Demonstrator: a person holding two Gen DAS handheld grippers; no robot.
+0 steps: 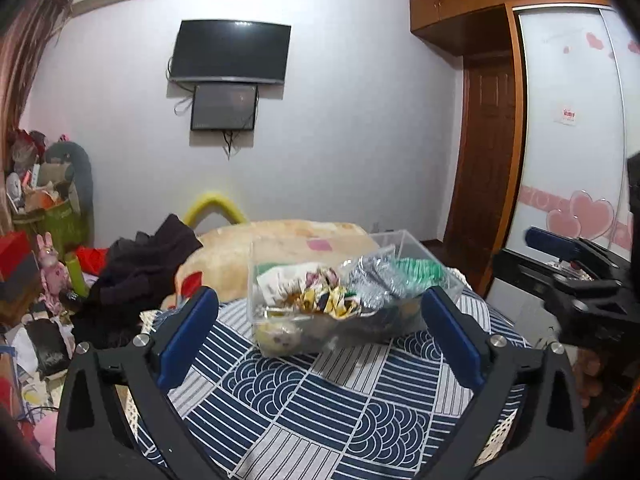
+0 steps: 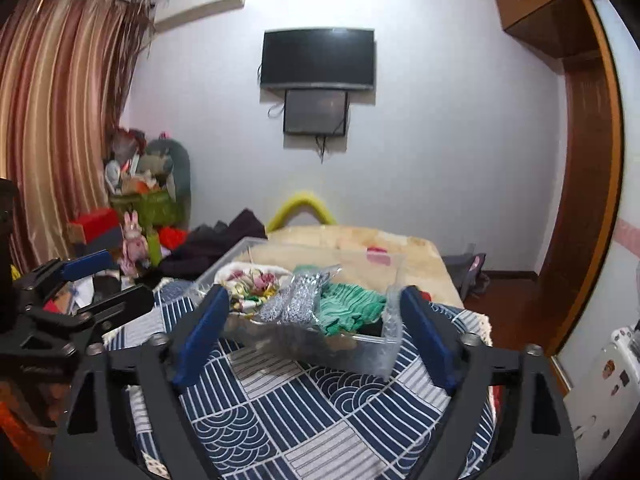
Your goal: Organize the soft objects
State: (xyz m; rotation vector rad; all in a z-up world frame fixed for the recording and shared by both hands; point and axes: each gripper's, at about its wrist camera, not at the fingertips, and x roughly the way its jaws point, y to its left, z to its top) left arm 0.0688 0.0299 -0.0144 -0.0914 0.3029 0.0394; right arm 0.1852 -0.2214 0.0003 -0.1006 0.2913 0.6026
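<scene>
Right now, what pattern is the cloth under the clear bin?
Navy-and-white cloth with stripe and wave-arc patches, clearest in the left wrist view.

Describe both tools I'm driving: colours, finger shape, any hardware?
Both look alike: the left tool and right tool have matte black angular frames with triangular cutouts, silver round bolts at the joints, and two flat rectangular blue finger pads. No cables, sleeves or markings show.

A dark television (image 2: 318, 59) hangs on the pale wall above a smaller screen (image 2: 315, 112). Striped curtains (image 2: 52, 120) hang at the left, a wooden wardrobe (image 1: 460, 4) stands right, and a patterned blue-and-white cloth (image 1: 320, 400) covers the table.
</scene>
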